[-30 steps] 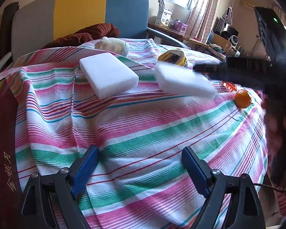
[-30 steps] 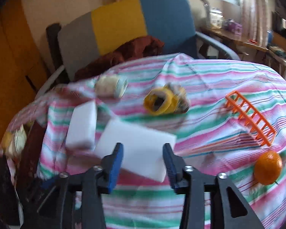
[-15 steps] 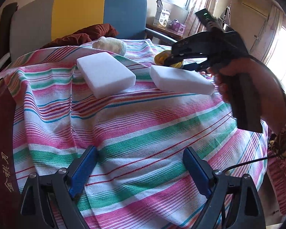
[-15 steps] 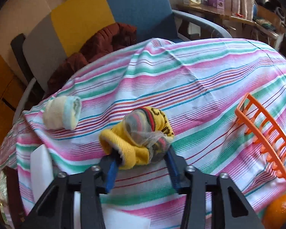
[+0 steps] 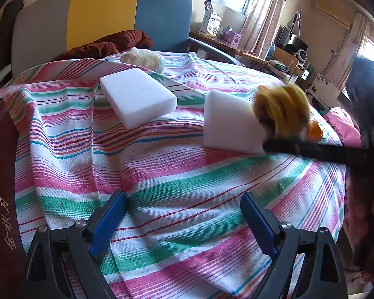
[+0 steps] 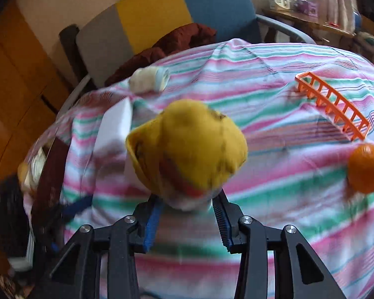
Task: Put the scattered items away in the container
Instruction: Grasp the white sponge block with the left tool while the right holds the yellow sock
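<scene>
My right gripper [image 6: 187, 206] is shut on a rolled yellow sock bundle [image 6: 187, 147] and holds it above the striped cloth; the bundle also shows in the left wrist view [image 5: 281, 109]. My left gripper [image 5: 182, 214] is open and empty, low over the near part of the cloth. Two white foam blocks [image 5: 137, 99] [image 5: 232, 122] lie on the cloth ahead of it. A cream sock roll [image 5: 144, 58] [image 6: 149, 78] lies at the far edge. An orange fruit [image 6: 365, 168] lies at the right. A dark red container [image 5: 0, 174] sits at the left edge.
An orange plastic rack [image 6: 334, 102] lies on the cloth at the right. A grey, yellow and blue chair [image 5: 102, 17] with a dark red garment [image 5: 107, 44] stands behind the table. Cluttered desks [image 5: 236, 47] stand further back by the window.
My right gripper closed on the yellow sock bundle and lifted it off the cloth, moving it back towards the near side. My left gripper stayed open in place.
</scene>
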Tool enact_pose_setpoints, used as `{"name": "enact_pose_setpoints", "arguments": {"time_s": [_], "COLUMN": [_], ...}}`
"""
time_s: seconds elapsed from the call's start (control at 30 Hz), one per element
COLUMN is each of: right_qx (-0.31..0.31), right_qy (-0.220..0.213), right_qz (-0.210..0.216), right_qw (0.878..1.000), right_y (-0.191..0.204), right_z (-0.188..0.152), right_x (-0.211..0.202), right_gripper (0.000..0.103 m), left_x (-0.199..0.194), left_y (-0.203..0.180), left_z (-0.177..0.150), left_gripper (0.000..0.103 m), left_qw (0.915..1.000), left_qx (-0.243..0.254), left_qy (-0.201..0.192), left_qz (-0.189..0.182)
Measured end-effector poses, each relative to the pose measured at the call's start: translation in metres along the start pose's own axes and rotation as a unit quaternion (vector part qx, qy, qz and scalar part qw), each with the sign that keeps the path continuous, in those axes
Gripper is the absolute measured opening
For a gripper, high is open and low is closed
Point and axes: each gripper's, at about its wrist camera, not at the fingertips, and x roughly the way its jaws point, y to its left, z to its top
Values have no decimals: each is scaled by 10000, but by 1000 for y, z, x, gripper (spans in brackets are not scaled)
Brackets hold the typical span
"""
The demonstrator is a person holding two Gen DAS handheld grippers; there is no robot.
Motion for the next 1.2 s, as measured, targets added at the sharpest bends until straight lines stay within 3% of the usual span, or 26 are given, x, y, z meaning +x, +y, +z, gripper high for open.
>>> {"name": "enact_pose_setpoints", "arguments": {"time_s": [0.07, 0.2, 0.23, 0.37, 0.47, 0.57, 0.63, 0.7, 0.8, 0.9, 1.0, 1.1, 1.2], "right_qx": [209, 1131, 1231, 1222, 876, 813, 1280, 1752, 1860, 1306, 615, 227, 707], "right_qy": [-131, -754, -853, -722, -439, -955, -914, -719, -268, -152, 99, -95, -438], "right_qz": [258, 667, 699, 514, 1074, 676, 467, 620, 824, 1391, 2125, 2013, 1926], "right_qw": [9994, 9885, 9862, 9885, 9894, 9898, 9864, 9799, 9787, 9815, 9752, 9792, 9777], "right_y": [-2, -27, -32, -38, -22, -19, -33, -46, -43, -10, 37, 55, 33], "right_z": [-12, -25, -25, -17, -13, -4, 9, 19, 27, 22, 5, -8, -10], "right_x": [-12, -41, -43, -33, -26, -34, -24, -8, 15, 12, 0, -19, -34], "right_gripper": [46, 73, 75, 76, 76, 79, 82, 80, 70, 69, 68, 68, 68], "left_x": [-5, -18, -19, -34, -45, -50, -49, -51, -61, -76, -89, -92, -87], "left_y": [2, 1, 1, 4, 4, 4, 4, 3, 3, 8, 17, 25, 29], "left_z": [0, -3, 0, 6, 11, 14, 13, 11, 10, 13, 16, 16, 17], "left_gripper": [92, 91, 91, 91, 91, 91, 91, 91, 91, 91, 89, 89, 89], "left_qw": [9999, 9997, 9996, 9990, 9982, 9974, 9977, 9979, 9975, 9946, 9901, 9897, 9903], "left_qx": [-103, -246, -263, -422, -417, -451, -502, -508, -451, -546, -808, -967, -1137], "left_qy": [-3, -21, -17, -141, -287, -270, -142, -55, -171, -419, -604, -592, -443], "left_qz": [-46, 59, 44, 103, 315, 485, 425, 400, 525, 780, 973, 874, 658]}}
